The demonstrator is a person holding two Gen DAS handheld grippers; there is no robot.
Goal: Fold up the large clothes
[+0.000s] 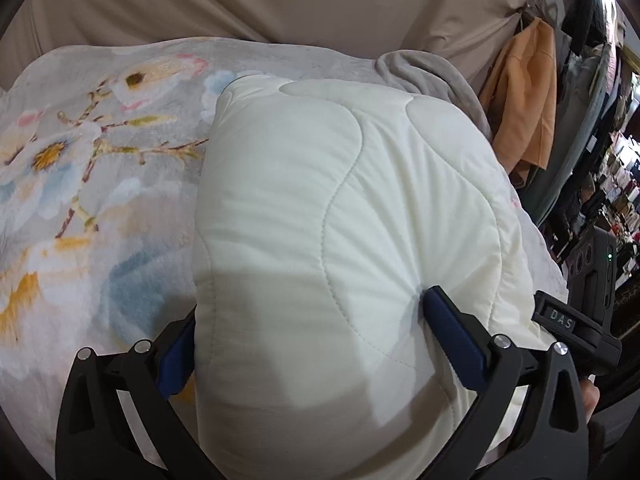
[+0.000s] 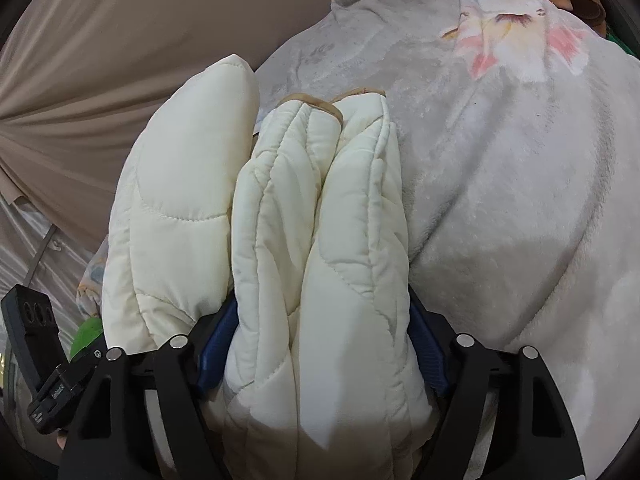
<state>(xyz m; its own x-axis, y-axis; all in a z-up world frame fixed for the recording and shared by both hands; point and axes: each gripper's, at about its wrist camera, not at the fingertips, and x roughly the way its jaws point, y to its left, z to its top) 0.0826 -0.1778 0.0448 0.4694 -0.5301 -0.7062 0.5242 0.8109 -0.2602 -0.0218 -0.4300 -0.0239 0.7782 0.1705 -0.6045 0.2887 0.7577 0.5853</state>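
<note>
Left wrist view is showing the left gripper [image 1: 312,344] with its fingers [image 1: 456,340] pinching a thick fold of the white quilted jacket [image 1: 340,208], which is lying on a flowered blanket [image 1: 80,184]. Right gripper [image 2: 320,344] is holding the bunched jacket's [image 2: 320,220] edge between wide-set fingers [image 2: 218,340].

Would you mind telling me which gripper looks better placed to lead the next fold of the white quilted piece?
Probably the right gripper: the quilted piece bunches thickly between its fingers, giving a firmer hold. The left gripper straddles only a broad panel over the floral blanket.
</note>
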